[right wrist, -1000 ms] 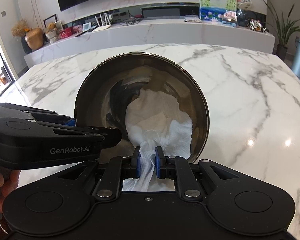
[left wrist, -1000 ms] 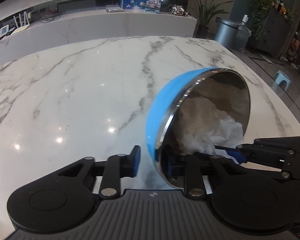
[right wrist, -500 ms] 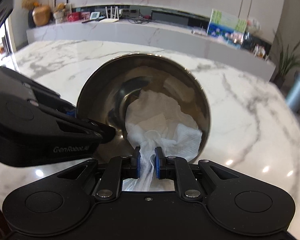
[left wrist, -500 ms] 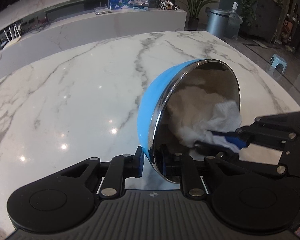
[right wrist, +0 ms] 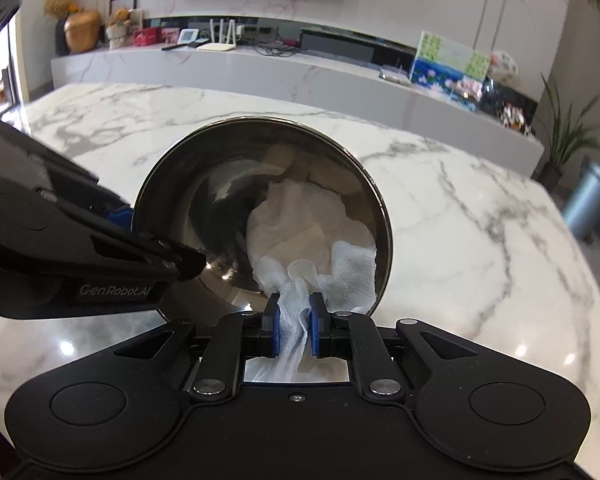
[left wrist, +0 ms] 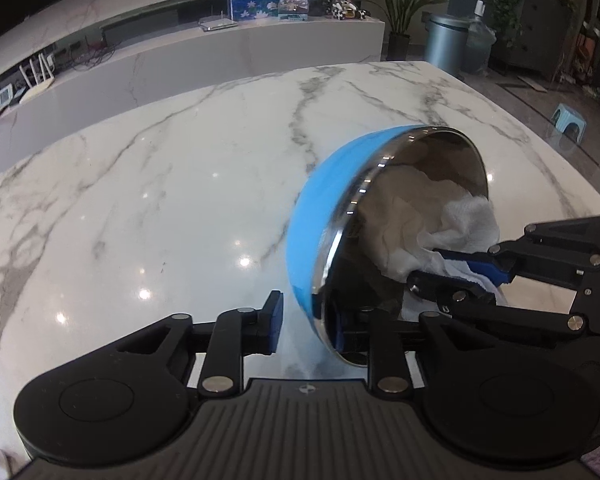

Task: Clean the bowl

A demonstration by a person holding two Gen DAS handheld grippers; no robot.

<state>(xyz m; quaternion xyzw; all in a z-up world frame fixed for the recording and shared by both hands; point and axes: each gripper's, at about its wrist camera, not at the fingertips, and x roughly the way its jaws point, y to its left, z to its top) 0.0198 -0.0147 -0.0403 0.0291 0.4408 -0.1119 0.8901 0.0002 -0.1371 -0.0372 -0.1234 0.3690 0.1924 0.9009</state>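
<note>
The bowl, blue outside and shiny steel inside, is tipped on its side above the marble table. My left gripper is shut on the bowl's rim, one finger outside and one inside. In the right wrist view the bowl's steel inside faces me. My right gripper is shut on a crumpled white paper towel, which is pressed into the lower right of the bowl. The right gripper also shows in the left wrist view, reaching into the bowl with the towel.
A long marble counter with a painting, routers and ornaments runs behind the table. A grey bin, a plant and a blue stool stand on the floor past the table's right edge.
The towel has swept around inside the bowl toward its lower right. The left gripper has turned with the bowl, still gripping the rim.
</note>
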